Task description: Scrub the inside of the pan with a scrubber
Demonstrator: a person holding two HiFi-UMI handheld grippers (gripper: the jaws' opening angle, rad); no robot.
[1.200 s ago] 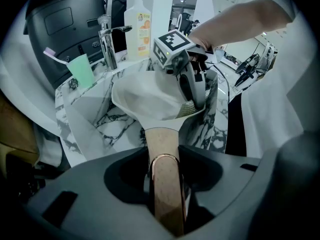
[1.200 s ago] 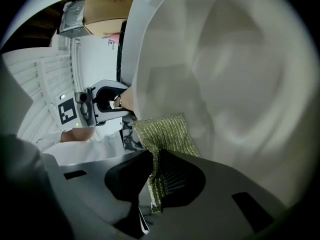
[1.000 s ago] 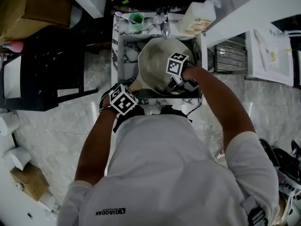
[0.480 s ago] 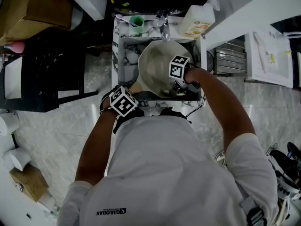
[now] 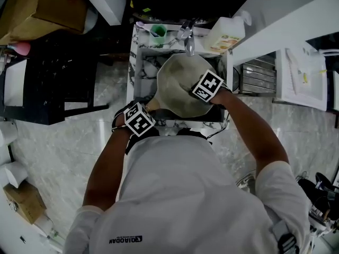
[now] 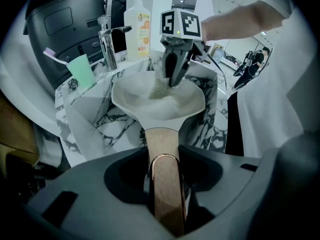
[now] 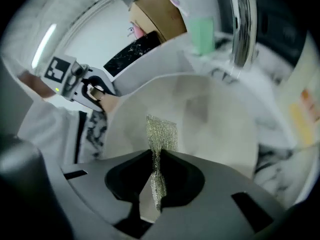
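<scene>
A pale cream pan [image 5: 177, 81] rests tilted in a small marble sink [image 5: 143, 62]. Its wooden handle [image 6: 162, 154] runs back between the jaws of my left gripper [image 6: 165, 204], which is shut on it at the sink's near edge [image 5: 139, 118]. My right gripper [image 7: 156, 184] is shut on a silvery mesh scrubber [image 7: 161, 134]; the scrubber's free end lies against the pan's inner wall [image 7: 210, 119]. In the left gripper view the right gripper [image 6: 173, 79] points down into the pan with the scrubber [image 6: 161, 89] touching the inside.
A chrome tap [image 5: 188, 36] stands behind the sink, with a green cup [image 5: 157, 30] holding a toothbrush to its left and a soap bottle [image 5: 225, 33] to its right. A dark appliance [image 6: 65, 19] stands at the left. White counters flank the sink.
My right gripper has moved up from the pan's near side toward its right middle, turning its marker cube. The left gripper keeps hold of the handle in nearly the same place.
</scene>
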